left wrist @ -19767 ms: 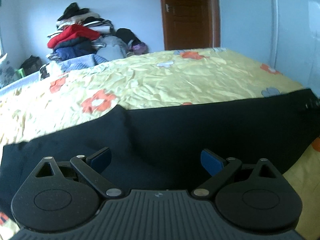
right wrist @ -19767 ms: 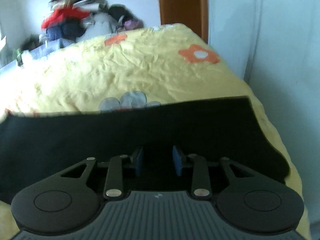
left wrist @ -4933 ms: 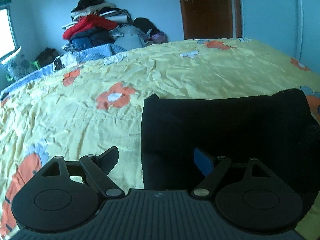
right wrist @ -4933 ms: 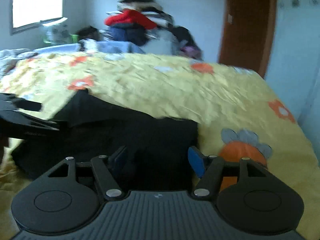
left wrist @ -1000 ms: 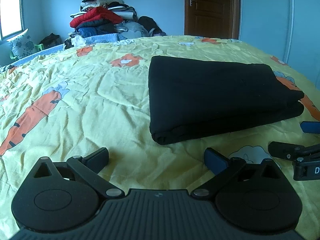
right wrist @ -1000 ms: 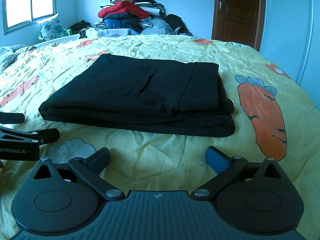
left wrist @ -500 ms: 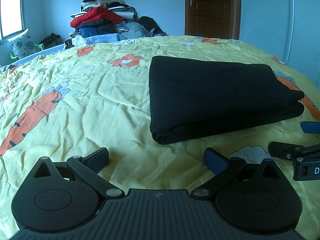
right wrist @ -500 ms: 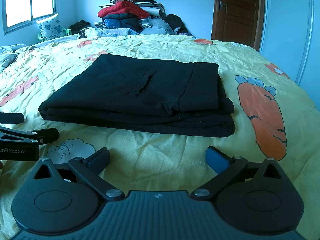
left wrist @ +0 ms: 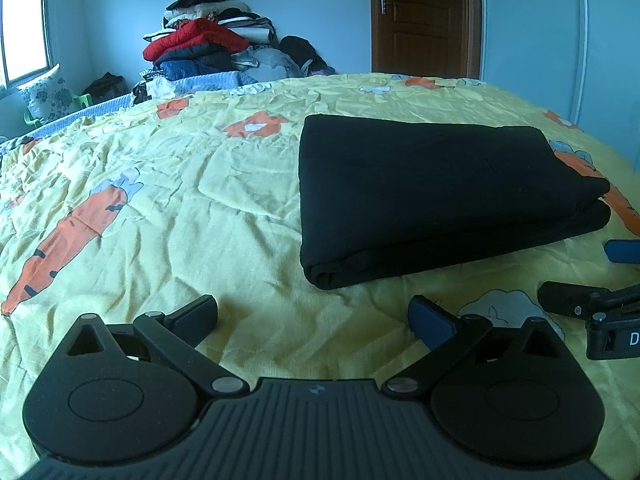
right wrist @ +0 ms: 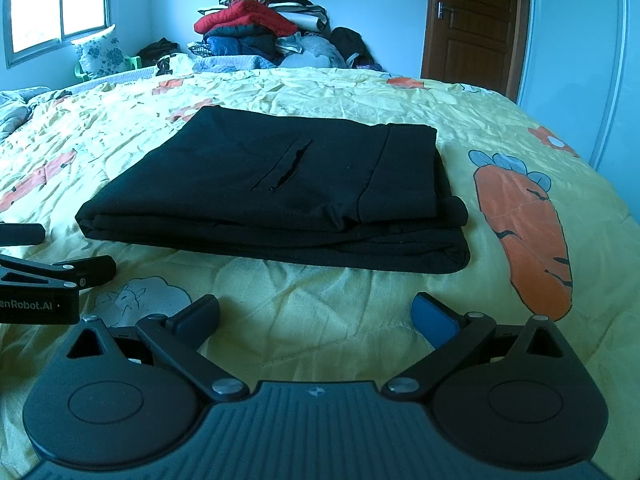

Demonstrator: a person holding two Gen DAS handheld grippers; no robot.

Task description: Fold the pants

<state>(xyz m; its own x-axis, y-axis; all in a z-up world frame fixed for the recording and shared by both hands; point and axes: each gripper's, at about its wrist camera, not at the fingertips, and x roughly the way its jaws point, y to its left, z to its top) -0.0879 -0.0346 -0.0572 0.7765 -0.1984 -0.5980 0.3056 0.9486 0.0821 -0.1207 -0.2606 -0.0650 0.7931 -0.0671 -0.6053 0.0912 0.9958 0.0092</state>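
The black pants [left wrist: 432, 188] lie folded in a flat rectangular stack on the yellow bedspread [left wrist: 168, 200]. They also show in the right wrist view [right wrist: 280, 192], with a pocket slit on top. My left gripper [left wrist: 314, 316] is open and empty, low over the bedspread, in front of the stack's near left corner. My right gripper [right wrist: 316, 312] is open and empty, in front of the stack's near edge. Each gripper shows at the edge of the other's view: the right one [left wrist: 600, 280], the left one [right wrist: 40, 256].
A pile of clothes [left wrist: 208, 48] sits at the far side of the bed against the wall. A brown door [left wrist: 424, 20] stands behind the bed. A window [right wrist: 60, 4] and a patterned pillow [right wrist: 98, 54] are at the far left. The bed's right edge [right wrist: 624, 208] drops off near the wall.
Over the longer span the spread-out pants became a compact folded stack and both grippers let go and backed off. In the last second nothing has visibly moved.
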